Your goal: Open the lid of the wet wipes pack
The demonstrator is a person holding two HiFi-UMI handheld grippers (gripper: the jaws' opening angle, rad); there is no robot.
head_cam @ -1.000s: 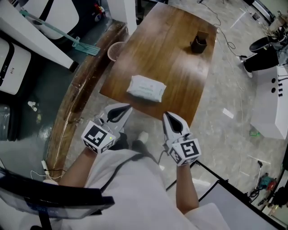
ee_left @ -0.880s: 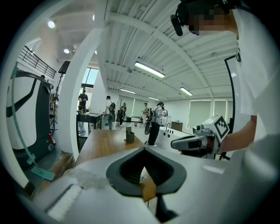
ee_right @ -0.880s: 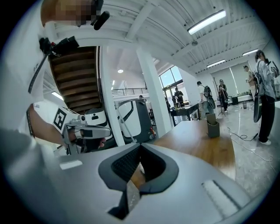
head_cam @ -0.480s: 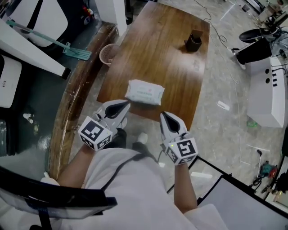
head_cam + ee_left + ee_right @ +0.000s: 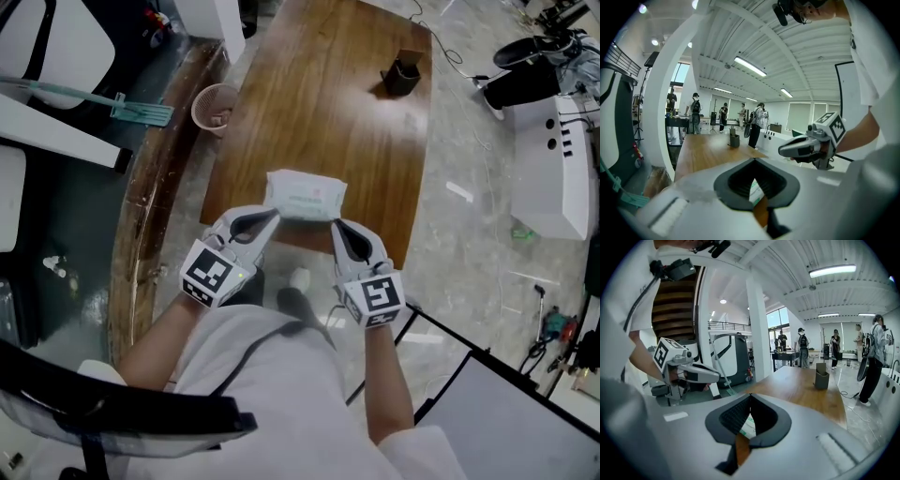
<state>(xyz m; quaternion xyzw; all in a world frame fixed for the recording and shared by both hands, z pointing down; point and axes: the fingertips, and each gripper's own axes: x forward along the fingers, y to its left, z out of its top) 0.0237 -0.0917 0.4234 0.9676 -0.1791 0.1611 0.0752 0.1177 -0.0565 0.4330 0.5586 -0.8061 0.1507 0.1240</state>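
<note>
On the left of my head view, a round wastebasket (image 5: pixel 214 106) stands on the floor beside the wooden table (image 5: pixel 328 112). My left gripper (image 5: pixel 269 217) hovers at the table's near edge. Its 2 jaws are pressed together at the tips and pinch nothing. In the left gripper view the white and green pack shows only through the hollow behind those closed tips.

The wet wipes pack (image 5: pixel 305 195) lies flat at that near edge, just ahead of both grippers. Its near left corner is just beside the left tips and its near right corner just beside the right ones. I cannot tell whether either touches it.

My right gripper (image 5: pixel 335 228) mirrors the left, with its 2 jaws closed on each other and empty.

Farther right, a dark container (image 5: pixel 401 77) stands near the table's far end, well apart from the pack.
</note>
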